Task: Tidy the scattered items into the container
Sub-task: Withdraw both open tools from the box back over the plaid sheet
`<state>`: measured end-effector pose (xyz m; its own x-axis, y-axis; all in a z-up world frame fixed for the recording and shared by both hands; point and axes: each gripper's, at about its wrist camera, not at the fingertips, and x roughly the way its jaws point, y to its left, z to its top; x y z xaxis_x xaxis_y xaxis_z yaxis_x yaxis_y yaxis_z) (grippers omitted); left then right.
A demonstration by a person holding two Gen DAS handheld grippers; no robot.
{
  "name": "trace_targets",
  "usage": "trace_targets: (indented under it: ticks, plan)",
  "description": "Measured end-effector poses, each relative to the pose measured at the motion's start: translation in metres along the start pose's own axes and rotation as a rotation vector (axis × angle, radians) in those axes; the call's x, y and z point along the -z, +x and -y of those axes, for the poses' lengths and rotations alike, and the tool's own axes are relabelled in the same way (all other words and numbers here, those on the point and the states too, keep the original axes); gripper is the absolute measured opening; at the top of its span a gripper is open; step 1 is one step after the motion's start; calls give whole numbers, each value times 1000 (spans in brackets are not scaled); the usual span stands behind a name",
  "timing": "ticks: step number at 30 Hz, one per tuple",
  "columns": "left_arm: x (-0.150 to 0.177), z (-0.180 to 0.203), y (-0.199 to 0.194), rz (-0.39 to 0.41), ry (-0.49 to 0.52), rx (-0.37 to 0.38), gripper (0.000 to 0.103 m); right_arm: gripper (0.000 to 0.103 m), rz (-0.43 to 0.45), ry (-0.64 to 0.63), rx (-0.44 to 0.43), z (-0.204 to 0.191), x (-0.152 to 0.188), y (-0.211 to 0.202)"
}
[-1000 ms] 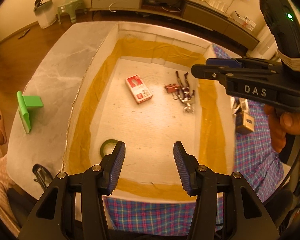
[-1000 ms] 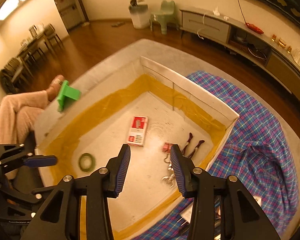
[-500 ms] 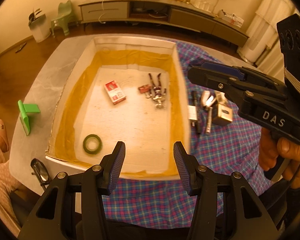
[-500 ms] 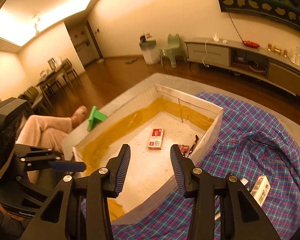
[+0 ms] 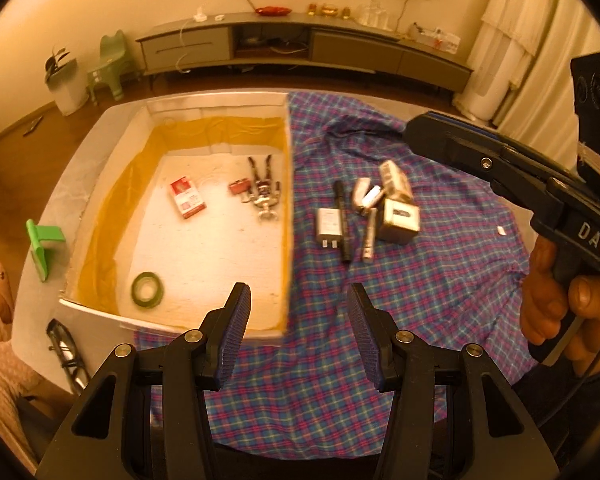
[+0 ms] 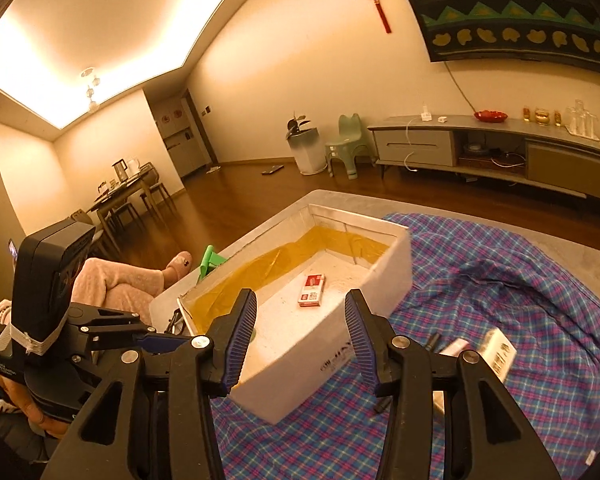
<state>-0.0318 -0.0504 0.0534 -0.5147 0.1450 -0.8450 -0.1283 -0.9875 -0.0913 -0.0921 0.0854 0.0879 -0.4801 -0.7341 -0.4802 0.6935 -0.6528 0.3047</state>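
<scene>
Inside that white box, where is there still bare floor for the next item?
The box floor is bare in the middle, between the red packet and the green tape roll, and along the near right wall. The far right corner is crowded: a red tag and a metal tool lie close together.

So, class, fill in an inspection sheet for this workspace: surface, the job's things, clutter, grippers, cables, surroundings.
Surface: grey table, right part covered by a plaid cloth.
Job's things: white box holding a red pack, a green tape roll and a small figure; on the cloth, a white charger, black pen and tan carton among a small pile.
Clutter: green stand and glasses on the bare table.
Grippers: left gripper and right gripper open, empty, above the table.
Cables: cords at the TV cabinet.
Surroundings: green child chair, white bin, wood floor.
</scene>
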Motion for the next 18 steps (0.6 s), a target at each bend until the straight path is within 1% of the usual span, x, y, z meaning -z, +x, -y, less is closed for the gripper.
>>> trace_targets:
  ticks: [6,9,12,14,16,18]
  plan:
    - [12,28,-5,36,27,59,53,50,54,42,50,32,14,-37]
    - [16,45,-1,39,55,68,53,52,86,107,76,57,25,-52]
    - [17,61,8,31,68,77,53,53,91,175,104,83,42,-56]
    - [16,70,15,29,77,80,53,53,76,212,127,99,53,-54]
    - [14,80,23,32,95,82,53,53,37,232,161,111,63,-46]
    - [12,89,32,36,109,81,53,56,-29,219,197,118,70,-31]
